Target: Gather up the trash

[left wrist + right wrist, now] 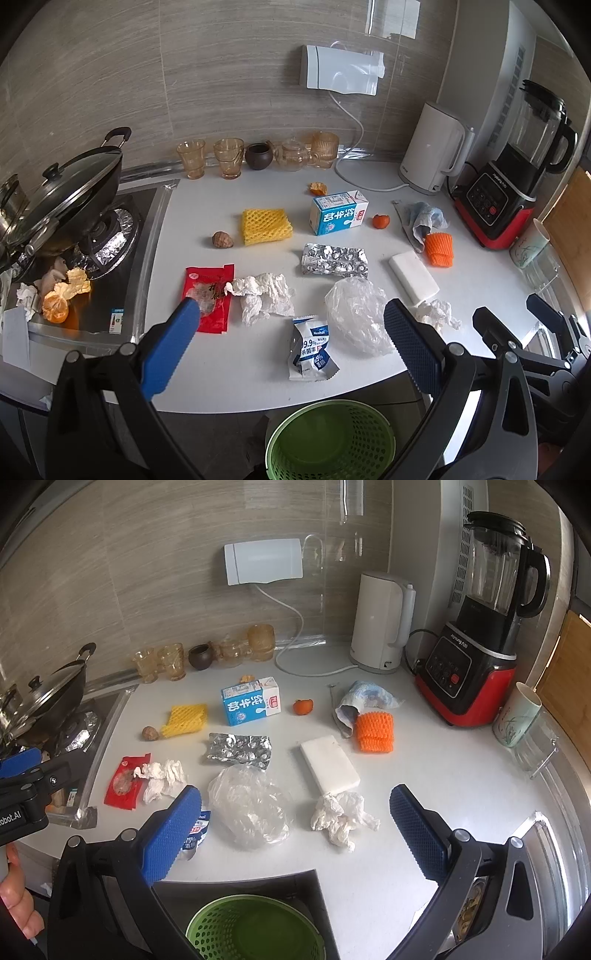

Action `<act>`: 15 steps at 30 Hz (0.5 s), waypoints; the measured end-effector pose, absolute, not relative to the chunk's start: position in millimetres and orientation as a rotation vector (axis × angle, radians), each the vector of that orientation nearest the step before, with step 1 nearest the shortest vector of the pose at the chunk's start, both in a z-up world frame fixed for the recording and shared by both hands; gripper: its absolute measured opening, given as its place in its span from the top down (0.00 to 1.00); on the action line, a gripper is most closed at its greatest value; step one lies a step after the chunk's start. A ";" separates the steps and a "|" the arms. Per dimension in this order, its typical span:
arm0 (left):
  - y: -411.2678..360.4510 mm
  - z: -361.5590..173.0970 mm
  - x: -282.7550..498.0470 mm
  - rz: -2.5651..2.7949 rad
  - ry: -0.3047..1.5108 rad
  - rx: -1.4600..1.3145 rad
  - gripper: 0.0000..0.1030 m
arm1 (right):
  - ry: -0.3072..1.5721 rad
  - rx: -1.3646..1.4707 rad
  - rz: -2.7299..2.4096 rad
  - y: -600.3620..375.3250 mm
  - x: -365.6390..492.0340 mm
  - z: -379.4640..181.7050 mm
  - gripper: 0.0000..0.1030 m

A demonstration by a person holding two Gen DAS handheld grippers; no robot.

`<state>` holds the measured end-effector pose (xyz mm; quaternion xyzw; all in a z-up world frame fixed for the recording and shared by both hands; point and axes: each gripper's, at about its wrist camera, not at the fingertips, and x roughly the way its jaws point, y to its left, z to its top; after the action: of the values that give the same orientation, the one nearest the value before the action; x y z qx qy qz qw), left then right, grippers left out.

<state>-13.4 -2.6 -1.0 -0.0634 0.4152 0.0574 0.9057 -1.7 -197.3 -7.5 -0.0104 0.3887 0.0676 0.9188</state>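
A white kitchen counter (229, 373) under a grey tiled wall is strewn with trash: a red packet (208, 297), crumpled tissue (266, 297), a wipe sachet (310, 349), a clear bag (356, 319), foil (334, 260), a milk carton (338, 212) and yellow foam net (266, 226), with a second tissue (341, 818) nearer the right side. The green basket (330, 441) stands empty below the counter's front edge, so nothing looks collected yet. The left gripper (288, 343) hovers above the front edge, jaws spread wide and holding nothing, the sachet between its fingers. The right gripper (295, 827) is likewise wide open and empty, with the bag and second tissue between its fingers. A good start is probably the nearest light pieces: come straight down, pinch the bulk of the crumple rather than an edge, then carry it directly over the basket before letting go, since thin film may slip or cling.
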 end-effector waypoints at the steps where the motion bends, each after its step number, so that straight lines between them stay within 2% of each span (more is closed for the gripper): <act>1: -1.5 -1.3 -13.4 0.120 0.858 -0.132 0.07 | 0.799 -0.021 0.141 -197.4 -3.0 -8.0 0.02; 15: 16.1 -24.3 -19.7 0.092 0.858 -0.173 0.07 | 0.812 -0.065 0.192 -203.3 6.5 -27.2 0.02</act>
<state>-19.7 16.1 -24.3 -0.0836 0.4152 0.0446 0.9048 6.5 -203.3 -27.2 -0.0317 0.3943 0.0934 0.9137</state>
